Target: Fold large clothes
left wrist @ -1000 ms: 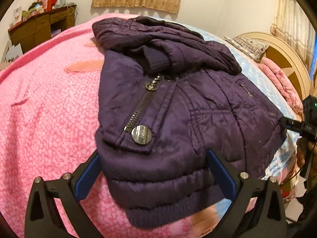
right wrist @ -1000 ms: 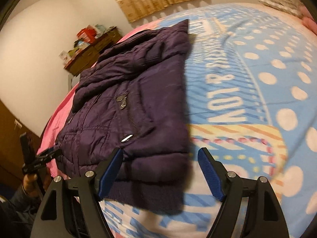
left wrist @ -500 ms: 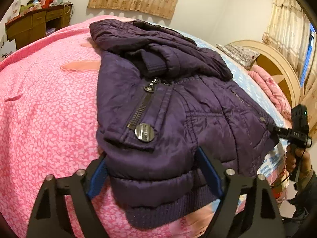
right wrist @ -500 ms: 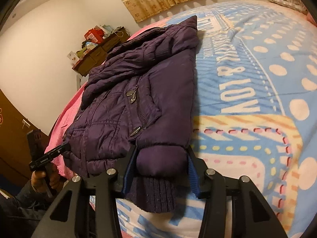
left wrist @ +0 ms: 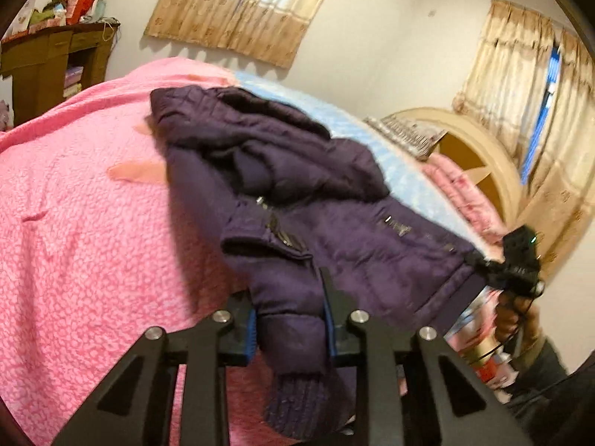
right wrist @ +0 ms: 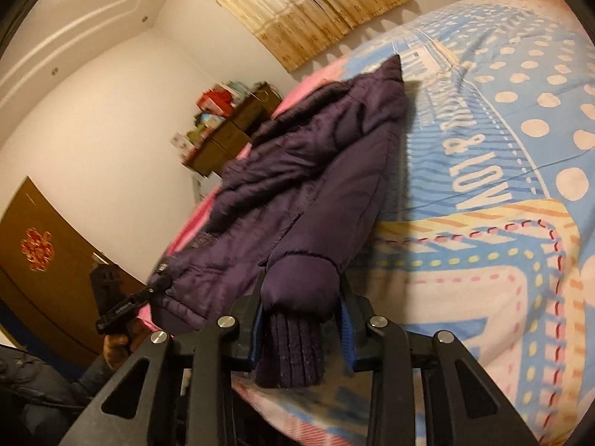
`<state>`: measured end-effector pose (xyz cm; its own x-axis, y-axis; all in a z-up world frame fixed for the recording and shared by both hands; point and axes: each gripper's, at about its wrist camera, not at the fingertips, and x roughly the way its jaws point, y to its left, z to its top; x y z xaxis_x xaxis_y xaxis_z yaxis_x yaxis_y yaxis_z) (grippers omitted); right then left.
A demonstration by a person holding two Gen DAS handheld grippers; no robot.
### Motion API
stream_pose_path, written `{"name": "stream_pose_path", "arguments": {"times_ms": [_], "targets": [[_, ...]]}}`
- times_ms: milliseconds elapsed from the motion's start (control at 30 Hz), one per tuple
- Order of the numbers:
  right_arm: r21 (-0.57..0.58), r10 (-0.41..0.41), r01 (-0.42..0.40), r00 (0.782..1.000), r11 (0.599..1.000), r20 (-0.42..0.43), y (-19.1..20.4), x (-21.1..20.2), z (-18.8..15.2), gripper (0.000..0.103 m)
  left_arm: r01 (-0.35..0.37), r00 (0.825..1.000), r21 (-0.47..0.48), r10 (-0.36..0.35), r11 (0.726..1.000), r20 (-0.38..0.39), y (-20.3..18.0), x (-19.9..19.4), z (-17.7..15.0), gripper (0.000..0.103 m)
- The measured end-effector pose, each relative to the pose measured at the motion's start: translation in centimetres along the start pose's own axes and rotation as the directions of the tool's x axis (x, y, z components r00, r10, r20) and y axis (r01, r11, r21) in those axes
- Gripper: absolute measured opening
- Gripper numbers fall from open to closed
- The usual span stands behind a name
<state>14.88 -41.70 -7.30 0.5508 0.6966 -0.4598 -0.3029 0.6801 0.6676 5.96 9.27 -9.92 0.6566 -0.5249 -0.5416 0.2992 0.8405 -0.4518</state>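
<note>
A dark purple quilted jacket (left wrist: 297, 193) with ribbed cuffs lies on the bed, its hood at the far end. My left gripper (left wrist: 290, 319) is shut on the jacket's near left corner and has lifted it off the pink blanket (left wrist: 74, 223). My right gripper (right wrist: 301, 316) is shut on the jacket's (right wrist: 308, 186) other near corner by the ribbed cuff, raised above the blue dotted bedspread (right wrist: 502, 186). Each gripper also shows in the other's view, the right one (left wrist: 517, 260) and the left one (right wrist: 119, 304).
A wooden dresser (left wrist: 48, 67) with clutter stands against the far wall. A rounded headboard (left wrist: 476, 156) with a pillow and folded pink bedding is at the right. A brown wardrobe (right wrist: 37, 260) stands on the left in the right wrist view.
Both grippers closed from wide open onto the jacket's near corners, then lifted the near edge up off the bed.
</note>
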Motion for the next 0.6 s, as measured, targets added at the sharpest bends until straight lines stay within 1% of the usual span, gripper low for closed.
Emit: {"name": "stream_pose_path", "arguments": {"times_ms": [33,100,133,200,233,300,367,467,533,600], "targets": [[0.014,0.019,-0.019,1.0,1.0,0.016,0.1,-0.4,0.2,0.031,0.027,1.0,-0.029,-0.027,0.999,0.002,0.1,-0.2,0.2,0.026],[0.038,0.058,-0.06,0.997,0.997,0.043,0.4,-1.0,0.9,0.025,0.078,0.997,-0.087,-0.077,0.993,0.014,0.6,-0.4,0.8,0.026],[0.048,0.075,-0.078,0.996,0.996,0.055,0.7,-1.2,1.4,0.025,0.101,0.995,-0.118,-0.098,0.988,0.024,0.9,-0.7,1.1,0.026],[0.05,0.092,-0.095,0.994,0.994,0.065,1.2,-1.4,2.2,0.024,0.129,0.991,-0.151,-0.124,0.98,0.043,1.7,-1.1,1.8,0.025],[0.046,0.093,-0.096,0.993,0.994,0.069,1.6,-1.3,2.8,0.023,0.141,0.99,-0.157,-0.134,0.978,0.05,1.9,-1.3,2.2,0.025],[0.032,0.087,-0.09,0.993,0.995,0.082,2.3,-1.3,3.8,0.022,0.141,0.989,-0.144,-0.133,0.98,0.062,1.9,-1.4,2.8,0.024],[0.028,0.107,-0.11,0.99,0.994,0.09,3.0,-1.1,5.3,0.022,0.148,0.988,-0.136,-0.141,0.98,0.066,1.8,-1.5,3.5,0.024],[0.017,0.111,-0.113,0.988,0.993,0.104,3.8,-1.1,7.2,0.021,0.163,0.985,-0.119,-0.155,0.979,0.076,1.8,-1.3,5.0,0.024],[0.016,0.121,-0.124,0.986,0.992,0.115,4.2,-0.8,9.0,0.021,0.197,0.979,-0.148,-0.186,0.969,0.082,2.3,-1.0,6.4,0.024],[0.012,0.12,-0.123,0.984,0.992,0.13,4.7,-0.5,10.5,0.021,0.216,0.975,-0.175,-0.202,0.961,0.091,2.7,-0.7,7.5,0.024]]}}
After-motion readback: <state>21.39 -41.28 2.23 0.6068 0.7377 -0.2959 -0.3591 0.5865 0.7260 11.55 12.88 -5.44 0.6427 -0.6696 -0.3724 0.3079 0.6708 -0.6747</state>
